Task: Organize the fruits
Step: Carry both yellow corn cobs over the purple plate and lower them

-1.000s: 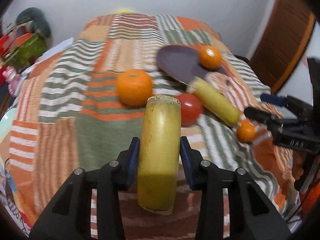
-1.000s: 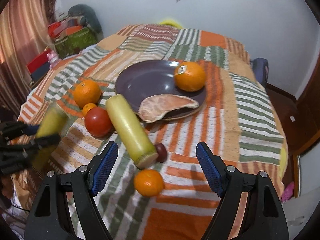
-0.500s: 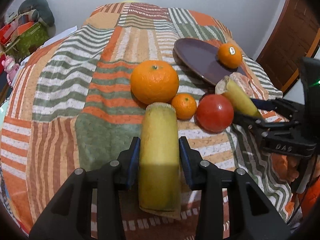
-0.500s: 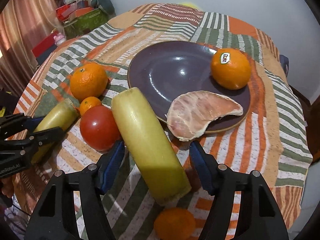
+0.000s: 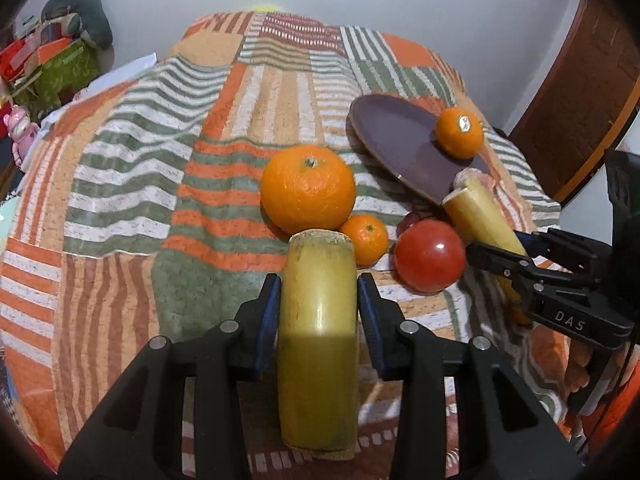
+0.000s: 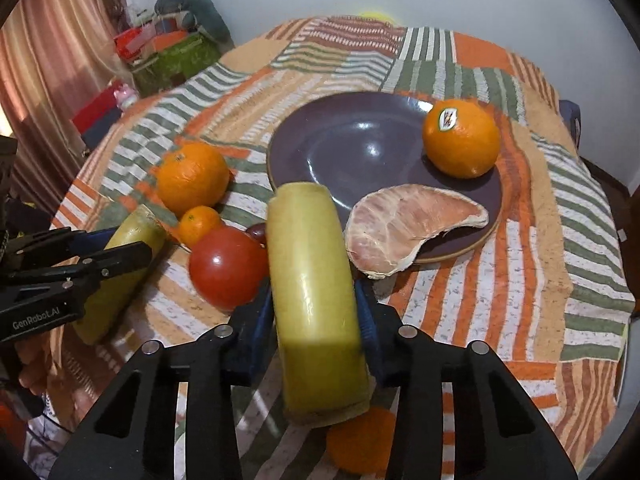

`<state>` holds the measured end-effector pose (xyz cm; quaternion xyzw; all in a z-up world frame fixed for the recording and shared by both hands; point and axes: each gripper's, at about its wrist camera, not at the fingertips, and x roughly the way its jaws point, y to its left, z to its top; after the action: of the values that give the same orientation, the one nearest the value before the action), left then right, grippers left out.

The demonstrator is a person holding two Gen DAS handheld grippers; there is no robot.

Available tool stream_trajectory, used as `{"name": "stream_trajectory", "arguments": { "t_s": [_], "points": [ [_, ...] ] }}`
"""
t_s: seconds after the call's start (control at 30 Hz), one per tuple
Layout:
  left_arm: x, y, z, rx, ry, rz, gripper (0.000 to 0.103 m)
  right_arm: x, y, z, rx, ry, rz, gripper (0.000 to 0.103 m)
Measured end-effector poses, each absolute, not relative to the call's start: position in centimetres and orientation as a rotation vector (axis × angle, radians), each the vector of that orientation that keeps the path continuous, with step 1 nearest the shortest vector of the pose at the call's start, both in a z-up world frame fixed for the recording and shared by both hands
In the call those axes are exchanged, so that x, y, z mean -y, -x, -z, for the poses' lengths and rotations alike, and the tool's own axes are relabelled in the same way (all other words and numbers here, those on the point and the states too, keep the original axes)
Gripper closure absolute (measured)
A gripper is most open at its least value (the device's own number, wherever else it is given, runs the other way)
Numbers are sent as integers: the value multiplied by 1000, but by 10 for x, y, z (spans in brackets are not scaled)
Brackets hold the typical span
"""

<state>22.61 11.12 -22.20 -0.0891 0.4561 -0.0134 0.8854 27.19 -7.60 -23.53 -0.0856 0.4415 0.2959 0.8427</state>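
Note:
My left gripper (image 5: 318,296) is shut on a yellow-green sugarcane piece (image 5: 318,320), held just short of a big orange (image 5: 308,188) and a small mandarin (image 5: 366,238). My right gripper (image 6: 314,300) is shut on a second sugarcane piece (image 6: 312,272), beside a red tomato (image 6: 226,266). A purple plate (image 6: 352,148) holds a stickered orange (image 6: 462,142) and a peeled pomelo segment (image 6: 404,224). Another mandarin (image 6: 360,444) lies under the right gripper. The right gripper also shows in the left wrist view (image 5: 508,258).
A round table with a striped patchwork cloth (image 5: 160,168) carries everything. A small dark fruit (image 6: 256,231) lies behind the tomato. Bags and toys (image 6: 168,52) are stacked by the curtain at left. A wooden door (image 5: 580,92) is at the right.
My right gripper has closed on the second sugarcane piece, which was lying loose between its open jaws before. The left gripper, still holding its piece, has moved closer to the big orange.

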Motion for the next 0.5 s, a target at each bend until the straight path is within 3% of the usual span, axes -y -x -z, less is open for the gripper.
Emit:
{"name": "stream_trajectory", "arguments": {
  "t_s": [0.5],
  "points": [
    [-92,-184,154,-803,150,38,66,109,-247,179,-793,95,-603,69]
  ]
}}
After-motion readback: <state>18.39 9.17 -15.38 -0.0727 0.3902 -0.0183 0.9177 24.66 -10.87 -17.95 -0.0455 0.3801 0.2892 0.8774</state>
